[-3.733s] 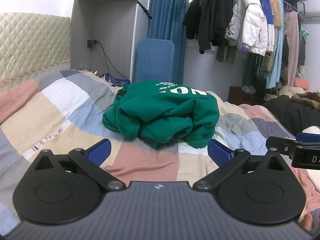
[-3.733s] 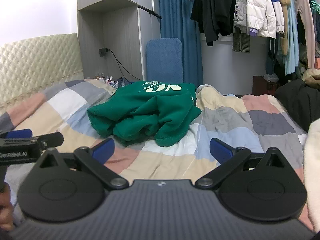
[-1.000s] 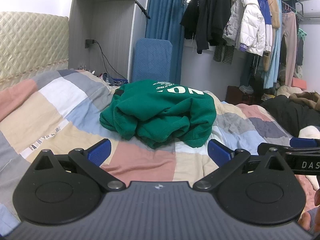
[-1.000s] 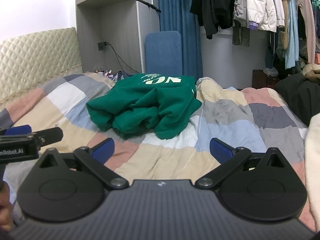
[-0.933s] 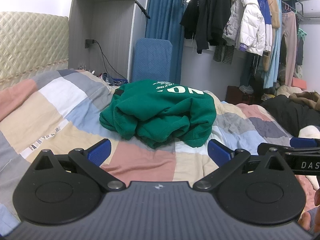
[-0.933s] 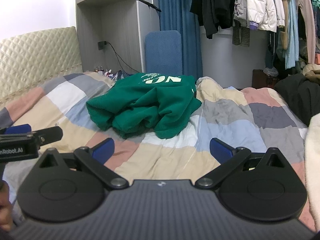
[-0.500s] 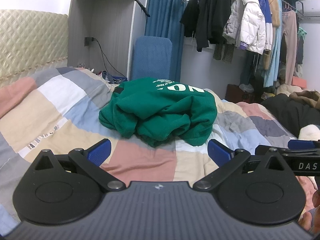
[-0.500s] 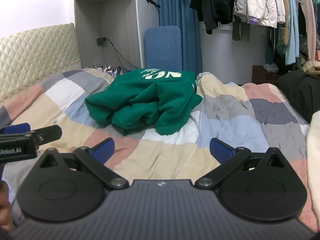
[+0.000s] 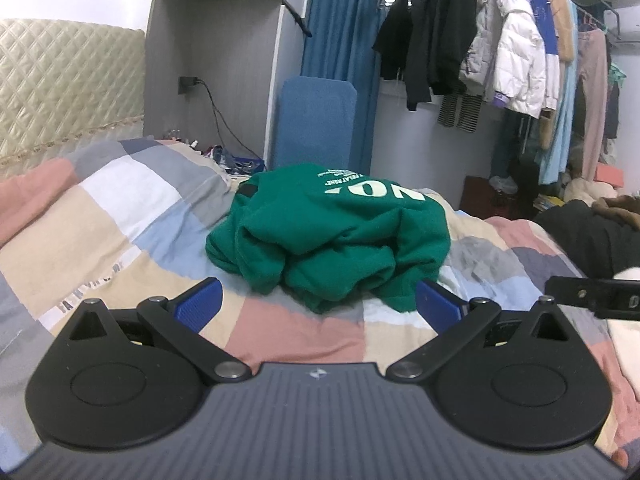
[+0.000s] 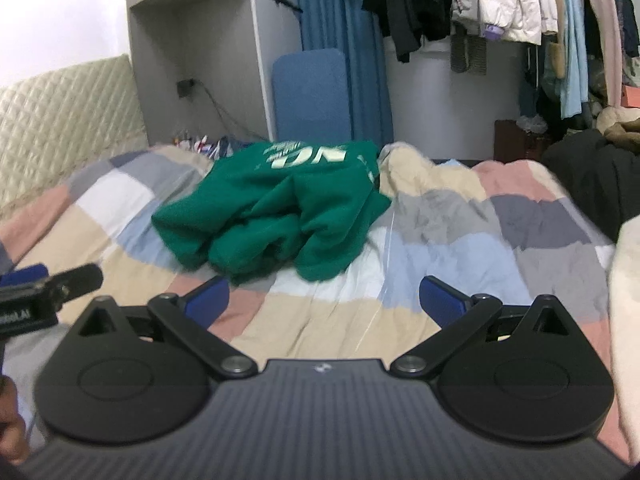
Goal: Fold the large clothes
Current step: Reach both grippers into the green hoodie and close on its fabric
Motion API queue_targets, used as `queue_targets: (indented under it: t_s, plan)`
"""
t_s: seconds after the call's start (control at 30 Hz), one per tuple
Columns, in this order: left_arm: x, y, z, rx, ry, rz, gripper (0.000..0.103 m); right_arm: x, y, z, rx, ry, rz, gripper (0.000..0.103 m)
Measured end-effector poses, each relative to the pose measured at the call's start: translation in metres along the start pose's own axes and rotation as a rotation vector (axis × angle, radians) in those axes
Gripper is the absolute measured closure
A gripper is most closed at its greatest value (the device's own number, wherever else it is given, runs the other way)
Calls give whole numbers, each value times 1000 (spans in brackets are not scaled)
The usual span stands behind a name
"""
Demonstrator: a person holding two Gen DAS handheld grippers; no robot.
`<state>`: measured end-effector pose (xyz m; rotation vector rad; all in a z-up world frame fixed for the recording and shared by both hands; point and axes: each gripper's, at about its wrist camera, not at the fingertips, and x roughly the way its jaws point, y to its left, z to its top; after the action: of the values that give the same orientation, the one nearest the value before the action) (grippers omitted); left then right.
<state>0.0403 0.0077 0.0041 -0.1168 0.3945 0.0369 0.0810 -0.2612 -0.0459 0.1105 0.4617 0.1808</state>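
While both tools hover low over the bed, left gripper [image 9: 318, 302] with blue fingers spread apart, holding nothing, right gripper [image 10: 324, 296] likewise spread wide, crumpled green sweatshirt [image 9: 328, 236] just beyond on the patchwork quilt [image 9: 120, 220], hanging clothes [image 9: 516, 68] far right.

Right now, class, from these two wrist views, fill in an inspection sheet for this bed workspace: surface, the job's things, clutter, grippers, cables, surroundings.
Surface: patchwork quilt, rumpled.
Job's things: green sweatshirt, crumpled in a heap mid-bed, white lettering on top.
Clutter: dark garment at the bed's right edge.
Grippers: left gripper open, empty; right gripper open, empty; both short of the sweatshirt.
Cables: black cable hanging from a wall plug.
Surroundings: hanging clothes, blue curtain, quilted headboard.
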Motion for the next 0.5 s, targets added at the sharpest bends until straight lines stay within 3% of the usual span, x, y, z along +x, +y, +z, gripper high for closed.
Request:
queue_targets:
  t_s: [0.3, 0.5]
  plan:
    - [55, 13, 40, -12, 15, 68, 0, 35, -4, 43, 25, 26, 32, 0]
    - [123, 22, 53, 14, 83, 98, 0, 81, -2, 64, 39, 58, 30, 0]
